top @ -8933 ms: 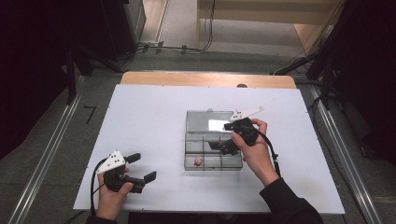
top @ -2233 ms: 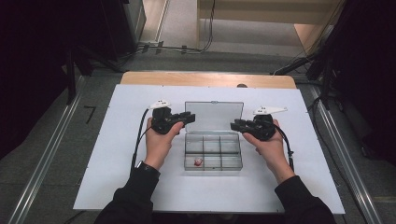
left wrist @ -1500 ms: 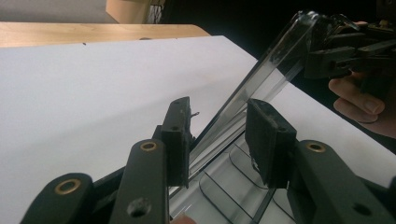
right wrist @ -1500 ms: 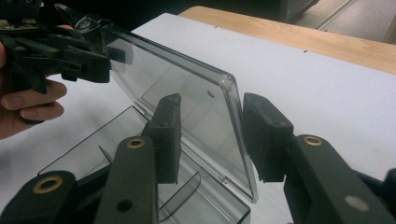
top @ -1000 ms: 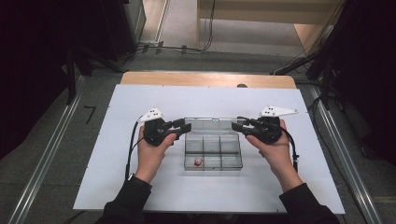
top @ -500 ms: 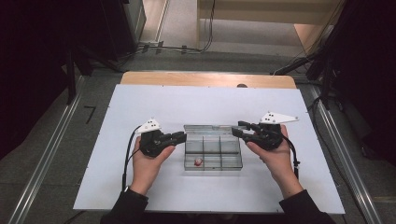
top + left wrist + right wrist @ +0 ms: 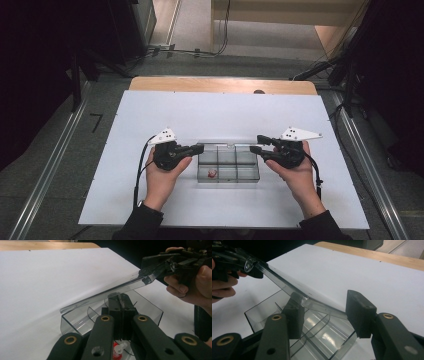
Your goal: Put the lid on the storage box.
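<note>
- A clear plastic compartment box [image 7: 228, 168] sits near the middle of the white table [image 7: 220, 115], its thin see-through lid [image 7: 105, 296] tilted over it.
- One near-left compartment holds a small red and white piece [image 7: 212, 173].
- Left gripper [image 7: 197, 148]: jaws just closed, pinched tight on the lid's left end.
- Right gripper [image 7: 257, 143]: jaws part-open and just widening, the lid's right end between them, one pad [image 7: 295, 307] touching it.

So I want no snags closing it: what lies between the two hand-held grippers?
The clear box, its lid half down, spans the gap in the high view.
</note>
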The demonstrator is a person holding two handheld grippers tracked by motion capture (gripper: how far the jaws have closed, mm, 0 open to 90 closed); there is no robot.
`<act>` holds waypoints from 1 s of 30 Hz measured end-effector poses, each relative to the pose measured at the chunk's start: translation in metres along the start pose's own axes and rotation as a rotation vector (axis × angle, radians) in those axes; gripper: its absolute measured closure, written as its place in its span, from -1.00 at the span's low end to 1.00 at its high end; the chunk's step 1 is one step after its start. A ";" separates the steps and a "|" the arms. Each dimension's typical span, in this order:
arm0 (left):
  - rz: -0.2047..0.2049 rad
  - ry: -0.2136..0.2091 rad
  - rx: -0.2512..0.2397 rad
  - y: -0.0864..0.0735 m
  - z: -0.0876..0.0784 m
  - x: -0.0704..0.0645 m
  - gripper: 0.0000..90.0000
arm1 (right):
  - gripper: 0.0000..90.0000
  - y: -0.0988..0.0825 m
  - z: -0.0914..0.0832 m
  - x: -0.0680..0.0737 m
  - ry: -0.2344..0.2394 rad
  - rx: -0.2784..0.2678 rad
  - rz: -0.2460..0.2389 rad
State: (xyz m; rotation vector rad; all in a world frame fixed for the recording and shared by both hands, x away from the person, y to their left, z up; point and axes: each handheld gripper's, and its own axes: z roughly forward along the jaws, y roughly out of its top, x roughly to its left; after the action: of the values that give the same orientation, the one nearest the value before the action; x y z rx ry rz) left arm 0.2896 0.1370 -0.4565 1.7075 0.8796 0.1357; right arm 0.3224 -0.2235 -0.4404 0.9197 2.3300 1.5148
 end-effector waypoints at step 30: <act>0.023 -0.057 0.000 -0.010 -0.001 -0.006 1.00 | 0.60 -0.025 -0.027 -0.005 -0.045 0.076 0.116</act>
State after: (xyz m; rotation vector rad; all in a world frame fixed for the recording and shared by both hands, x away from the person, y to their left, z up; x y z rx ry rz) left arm 0.2795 0.1350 -0.4629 1.7137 0.8176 0.1018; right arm 0.3036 -0.2539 -0.4507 1.1142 2.3540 1.4405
